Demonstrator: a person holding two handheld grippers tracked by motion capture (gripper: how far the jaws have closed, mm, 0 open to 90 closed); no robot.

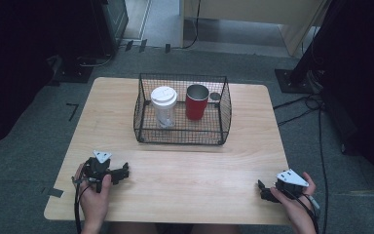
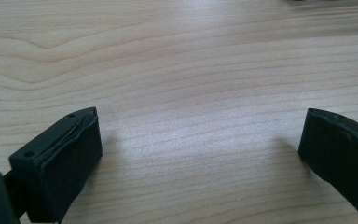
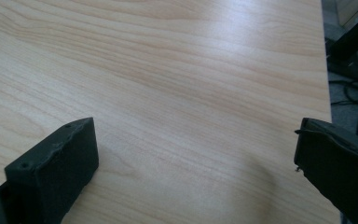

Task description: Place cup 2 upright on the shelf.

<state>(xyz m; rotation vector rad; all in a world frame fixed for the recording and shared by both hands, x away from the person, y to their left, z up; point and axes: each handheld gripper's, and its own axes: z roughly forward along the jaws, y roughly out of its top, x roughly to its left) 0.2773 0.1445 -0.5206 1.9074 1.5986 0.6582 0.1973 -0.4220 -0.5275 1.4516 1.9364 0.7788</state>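
left gripper (image 1: 121,173): jaws spread wide, nothing between them, low over bare bench (image 1: 185,180)
right gripper (image 1: 263,189): jaws spread wide, gripping nothing, near the bench's right front corner
white-lidded clear cup (image 1: 164,106): upright in the wire basket (image 1: 183,139), ahead of the left jaws, well apart
red tumbler (image 1: 196,101): upright beside it, roughly midway between the 2 grippers
hands: both resting low at the front edge

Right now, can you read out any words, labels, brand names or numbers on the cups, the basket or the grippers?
None can be read.
White-lidded cup: no legible print; raised marks on the lid too small to read.
Red cup: plain, no text visible.
Wire basket: no label.
Left gripper and right gripper: no markings visible.
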